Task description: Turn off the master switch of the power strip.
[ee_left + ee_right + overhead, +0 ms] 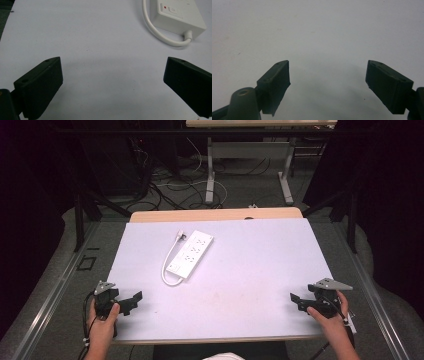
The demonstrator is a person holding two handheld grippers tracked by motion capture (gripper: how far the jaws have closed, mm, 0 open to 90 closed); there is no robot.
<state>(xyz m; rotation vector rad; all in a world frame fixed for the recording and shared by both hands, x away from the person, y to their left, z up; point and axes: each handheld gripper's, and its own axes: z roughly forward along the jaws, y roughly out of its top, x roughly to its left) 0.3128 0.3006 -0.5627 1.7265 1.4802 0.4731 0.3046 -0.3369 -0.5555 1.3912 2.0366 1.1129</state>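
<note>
Both jaws spread wide and empty: left hand-held gripper (131, 301), right hand-held gripper (299, 301). The power strip (191, 253) lies mid-counter (260, 270); its looped cord (168, 265) could snag a reaching jaw and drag it

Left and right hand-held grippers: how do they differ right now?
The left hand-held gripper sits at the table's near left edge, closer to the white power strip; the right hand-held gripper sits at the near right, farther from it. Both are open, empty, and pointing inward.
</note>
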